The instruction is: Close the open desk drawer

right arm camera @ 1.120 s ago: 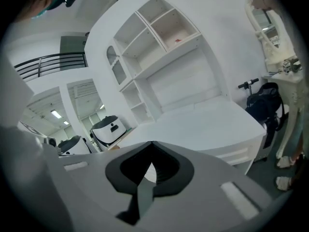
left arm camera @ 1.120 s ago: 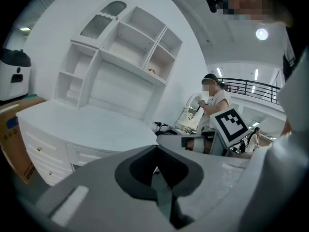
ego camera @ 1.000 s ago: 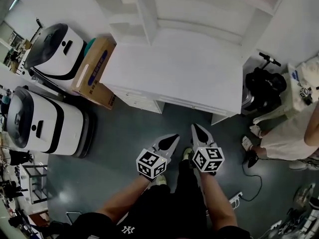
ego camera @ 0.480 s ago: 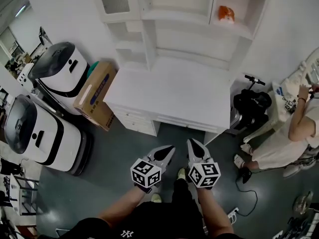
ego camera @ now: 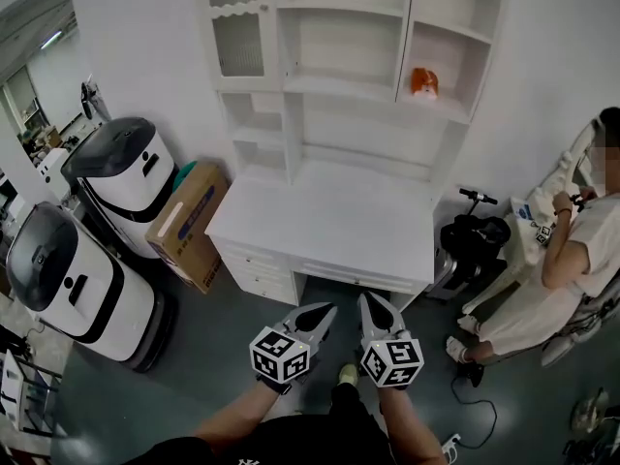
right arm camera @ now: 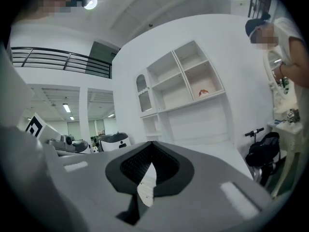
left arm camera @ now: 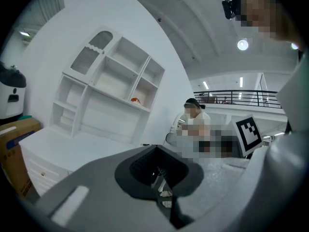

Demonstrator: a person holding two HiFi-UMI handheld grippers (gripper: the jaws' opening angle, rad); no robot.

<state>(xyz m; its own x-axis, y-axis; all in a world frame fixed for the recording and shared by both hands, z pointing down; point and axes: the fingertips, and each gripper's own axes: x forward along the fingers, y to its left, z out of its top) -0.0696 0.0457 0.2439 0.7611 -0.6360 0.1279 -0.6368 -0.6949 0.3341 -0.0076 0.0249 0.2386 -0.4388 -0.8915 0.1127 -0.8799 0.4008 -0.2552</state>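
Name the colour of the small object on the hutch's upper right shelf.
The small object is orange; the head view shows it best.

— What sort of place are you standing in?

— A big lab hall with a mock home corner, I'd say. A white desk [ego camera: 329, 223] and its shelf unit [ego camera: 339, 56] sit against a bare wall on grey floor [ego camera: 213, 347].

— Why a lab?

— Two white wheeled machines [ego camera: 73, 284] and a cardboard box [ego camera: 184, 226] stand beside it, and my right gripper view shows a railed mezzanine [right arm camera: 58, 62] and strip lights [right arm camera: 65, 108].
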